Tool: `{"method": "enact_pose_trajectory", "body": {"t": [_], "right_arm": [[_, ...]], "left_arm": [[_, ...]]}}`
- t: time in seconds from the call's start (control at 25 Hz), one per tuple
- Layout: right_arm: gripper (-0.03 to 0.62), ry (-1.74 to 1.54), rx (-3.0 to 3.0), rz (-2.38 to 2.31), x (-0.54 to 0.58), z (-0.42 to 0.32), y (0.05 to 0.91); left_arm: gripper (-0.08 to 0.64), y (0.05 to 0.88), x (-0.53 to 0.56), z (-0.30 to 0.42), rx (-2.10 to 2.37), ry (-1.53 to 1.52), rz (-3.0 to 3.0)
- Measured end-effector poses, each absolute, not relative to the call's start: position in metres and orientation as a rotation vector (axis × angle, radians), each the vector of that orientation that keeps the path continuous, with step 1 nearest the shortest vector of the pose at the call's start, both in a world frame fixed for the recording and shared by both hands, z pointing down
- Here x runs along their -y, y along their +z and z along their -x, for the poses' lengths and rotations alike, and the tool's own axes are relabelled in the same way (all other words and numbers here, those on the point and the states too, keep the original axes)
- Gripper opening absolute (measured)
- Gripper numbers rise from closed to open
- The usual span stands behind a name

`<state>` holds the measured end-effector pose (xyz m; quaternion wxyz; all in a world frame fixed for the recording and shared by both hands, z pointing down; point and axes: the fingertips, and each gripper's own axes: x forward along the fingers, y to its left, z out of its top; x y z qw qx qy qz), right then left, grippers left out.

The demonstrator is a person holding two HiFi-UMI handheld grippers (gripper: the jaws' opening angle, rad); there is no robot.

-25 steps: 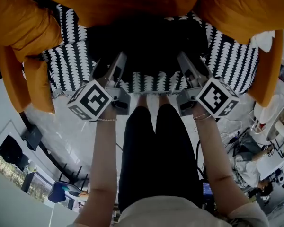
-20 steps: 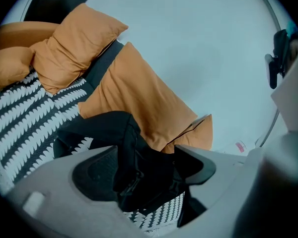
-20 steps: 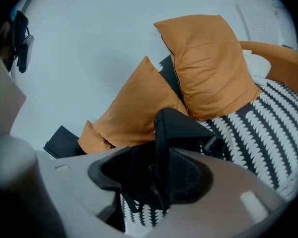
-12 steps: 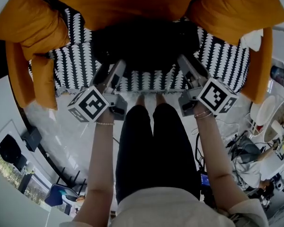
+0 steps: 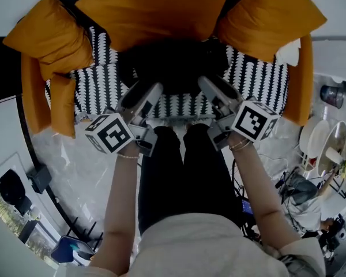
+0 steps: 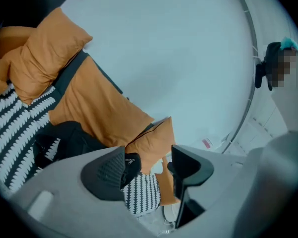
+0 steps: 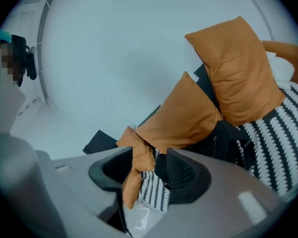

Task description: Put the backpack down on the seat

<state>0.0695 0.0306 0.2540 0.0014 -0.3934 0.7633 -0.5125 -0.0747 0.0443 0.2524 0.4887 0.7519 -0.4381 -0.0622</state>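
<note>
Backpack (image 5: 173, 62) is parked on the seat (image 5: 259, 77) at 12 o'clock, between orange cushions (image 5: 52, 39) at 10 and 2 — drop looks done. Left gripper (image 5: 144, 92) and right gripper (image 5: 210, 86): fingers apart, nothing between them, just eased slightly inward. Retreat is best kept straight back toward 6, straps left unsnagged. Versus a second ago: both grippers are lifted clear of the backpack's front edge — backpack is unmoved.

Backpack (image 5: 174, 65) on the seat (image 5: 256, 74) — cushions (image 5: 155, 10) behind it.
</note>
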Motion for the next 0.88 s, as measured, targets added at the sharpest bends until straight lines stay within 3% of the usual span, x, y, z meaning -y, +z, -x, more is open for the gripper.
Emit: {"method": "enact_pose_trajectory", "body": {"t": [0.16,0.32,0.56,0.88], "right_arm": [[0.214,-1.538,-2.425,1.153,-0.038,-0.062,0.195],[0.135,-1.428,-2.463,1.087,-0.044,-0.057,0.142],[0.122,-1.318,-2.532,1.046,-0.058,-0.048,0.1],[0.008,-1.197,-2.557,0.997,-0.069,-0.038,0.058]], "left_arm": [[0.263,0.199,-0.05,0.059,0.986,-0.205,-1.918],[0.211,0.147,-0.048,0.055,0.959,-0.242,-1.996],[0.175,0.09,-0.053,0.041,0.88,-0.305,-2.092],[0.089,0.04,-0.066,0.028,0.849,-0.357,-2.186]]}}
